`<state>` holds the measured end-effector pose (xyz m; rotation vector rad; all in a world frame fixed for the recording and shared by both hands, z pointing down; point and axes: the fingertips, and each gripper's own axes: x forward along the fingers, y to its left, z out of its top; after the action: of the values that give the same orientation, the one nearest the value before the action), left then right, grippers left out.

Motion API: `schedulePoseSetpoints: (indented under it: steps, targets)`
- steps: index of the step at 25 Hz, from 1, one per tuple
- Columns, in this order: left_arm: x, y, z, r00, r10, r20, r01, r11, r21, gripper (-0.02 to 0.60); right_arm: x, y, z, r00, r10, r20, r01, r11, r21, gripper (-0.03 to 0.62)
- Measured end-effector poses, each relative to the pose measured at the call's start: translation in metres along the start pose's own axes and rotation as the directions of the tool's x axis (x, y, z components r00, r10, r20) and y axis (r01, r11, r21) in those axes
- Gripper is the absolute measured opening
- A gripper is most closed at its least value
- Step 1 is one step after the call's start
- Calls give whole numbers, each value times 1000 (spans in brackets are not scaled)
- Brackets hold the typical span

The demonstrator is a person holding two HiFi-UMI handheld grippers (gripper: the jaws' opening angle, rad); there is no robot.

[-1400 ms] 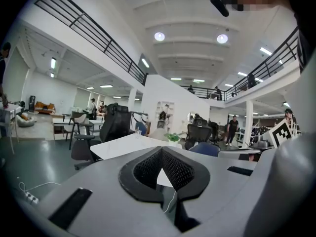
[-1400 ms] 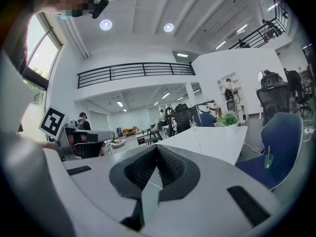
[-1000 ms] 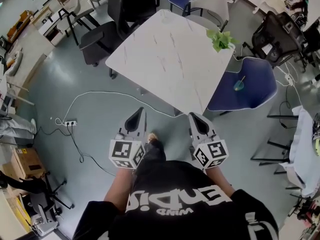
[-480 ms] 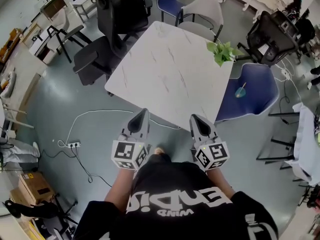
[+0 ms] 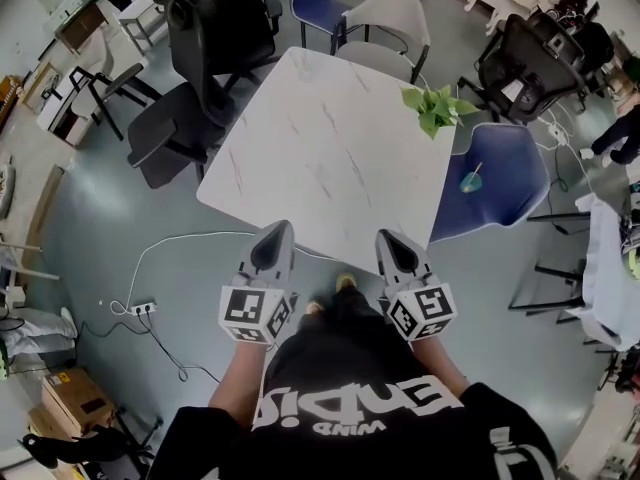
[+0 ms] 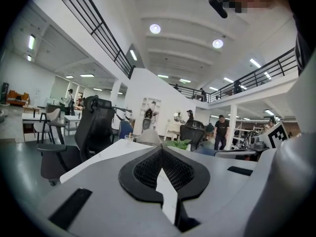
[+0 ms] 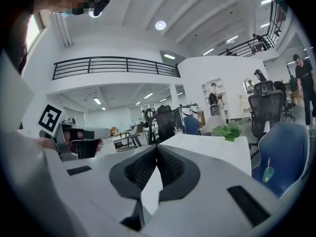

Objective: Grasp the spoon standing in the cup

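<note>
Head view: the left gripper and right gripper hung at the near edge of the table. Both were well apart from the teal cup on the blue chair, with the spoon upright in it.

Left gripper view: jaws closed, nothing between them.

Right gripper view: jaws closed, empty. A clear cup stood at the table's far end.

Judged to be the approach step. The next move calls for a reach to the right and opened jaws.

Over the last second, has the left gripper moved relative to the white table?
Yes: the left gripper moved toward the white table; its jaws now overlap the edge.
</note>
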<state>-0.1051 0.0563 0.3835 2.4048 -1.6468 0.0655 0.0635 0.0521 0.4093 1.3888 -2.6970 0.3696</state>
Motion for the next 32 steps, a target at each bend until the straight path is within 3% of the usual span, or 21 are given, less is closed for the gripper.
schedulePoseSetpoints:
  steps: [32]
  targets:
    - [112, 65, 26, 999, 54, 8, -54, 998, -15, 14, 118, -58, 28, 999, 47, -5, -47, 999, -2, 12]
